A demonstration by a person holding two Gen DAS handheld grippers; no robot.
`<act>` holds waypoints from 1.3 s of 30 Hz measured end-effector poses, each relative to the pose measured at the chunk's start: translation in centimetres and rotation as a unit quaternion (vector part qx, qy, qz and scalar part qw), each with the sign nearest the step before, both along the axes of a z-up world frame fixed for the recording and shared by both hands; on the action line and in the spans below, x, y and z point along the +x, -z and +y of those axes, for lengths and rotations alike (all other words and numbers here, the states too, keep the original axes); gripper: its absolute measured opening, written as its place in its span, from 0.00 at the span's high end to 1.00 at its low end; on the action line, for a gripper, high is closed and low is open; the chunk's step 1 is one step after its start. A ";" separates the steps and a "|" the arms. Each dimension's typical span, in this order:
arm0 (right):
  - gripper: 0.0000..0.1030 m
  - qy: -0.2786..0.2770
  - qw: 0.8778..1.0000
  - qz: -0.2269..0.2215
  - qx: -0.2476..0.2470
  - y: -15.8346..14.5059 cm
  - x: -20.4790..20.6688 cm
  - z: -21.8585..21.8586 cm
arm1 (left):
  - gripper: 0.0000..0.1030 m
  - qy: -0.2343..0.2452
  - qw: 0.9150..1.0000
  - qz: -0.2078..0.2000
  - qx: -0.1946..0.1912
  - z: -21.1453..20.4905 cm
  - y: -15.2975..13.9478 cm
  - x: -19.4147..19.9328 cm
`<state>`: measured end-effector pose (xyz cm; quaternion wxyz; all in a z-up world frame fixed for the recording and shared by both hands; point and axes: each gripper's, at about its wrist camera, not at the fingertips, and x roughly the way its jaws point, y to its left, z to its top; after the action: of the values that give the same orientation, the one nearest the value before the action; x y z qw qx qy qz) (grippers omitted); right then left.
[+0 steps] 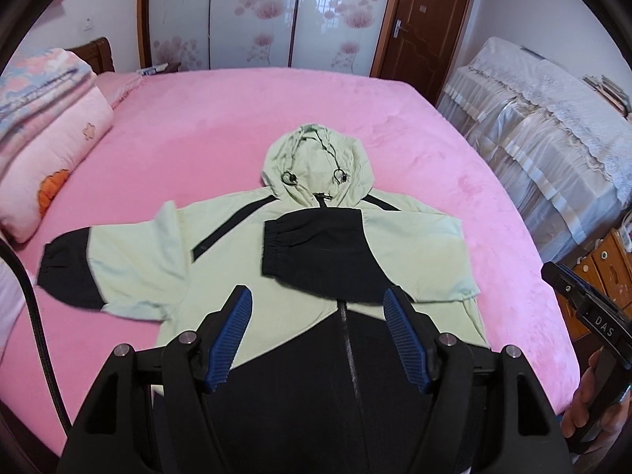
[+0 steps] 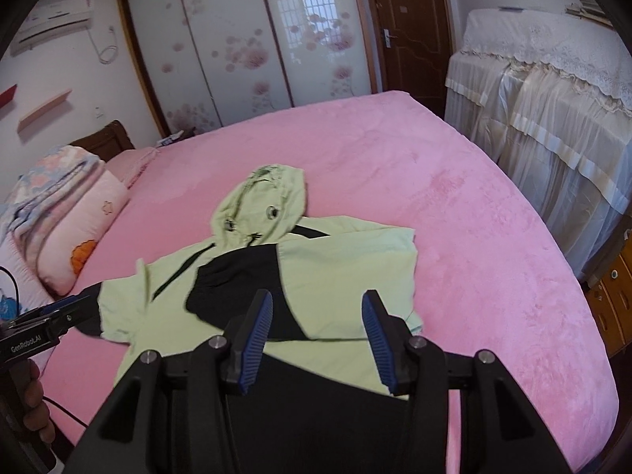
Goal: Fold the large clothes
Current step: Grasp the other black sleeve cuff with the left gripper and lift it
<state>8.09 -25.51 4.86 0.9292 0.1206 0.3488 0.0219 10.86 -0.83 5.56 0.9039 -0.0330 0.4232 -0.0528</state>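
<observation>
Both tongs hang released above the near hem of the jacket (image 1: 221, 245): the left gripper (image 1: 318, 308) and the right gripper (image 2: 318, 310), jaws apart, holding nothing. The jacket lies front up on the pink bed (image 1: 414, 126), one dark-cuffed sleeve (image 1: 312, 249) folded across its chest, hood (image 1: 318, 162) farthest. Beyond the jacket, folded quilts (image 1: 51, 118) and a wardrobe (image 1: 252, 12).

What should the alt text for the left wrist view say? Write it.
A green and black hooded jacket lies flat on a pink bed, one sleeve folded across the chest, the other sleeve spread out. The open left gripper hovers above the jacket's hem.
</observation>
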 end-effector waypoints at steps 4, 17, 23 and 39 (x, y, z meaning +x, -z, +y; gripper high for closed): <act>0.53 -0.023 1.000 -0.015 -0.005 -1.4 -2.7 2.9 | 0.34 -0.005 1.000 -0.022 0.008 2.5 -2.1 -4.2; 0.53 -0.081 0.995 -0.064 -0.005 -3.3 -5.8 14.9 | 0.34 -0.062 0.997 -0.039 0.020 14.3 -3.1 -12.5; 0.53 -0.105 0.993 -0.047 -0.011 -0.5 -3.3 21.2 | 0.33 -0.098 0.995 -0.006 0.009 21.0 1.0 -12.4; 0.53 -0.156 0.985 0.045 -0.051 12.3 8.5 34.1 | 0.33 -0.194 0.972 0.091 -0.101 39.7 16.7 -2.2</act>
<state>16.63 8.61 -7.47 0.9028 0.0177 0.4053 0.1428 8.70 38.91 -11.10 0.8468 -0.2100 0.4814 0.0848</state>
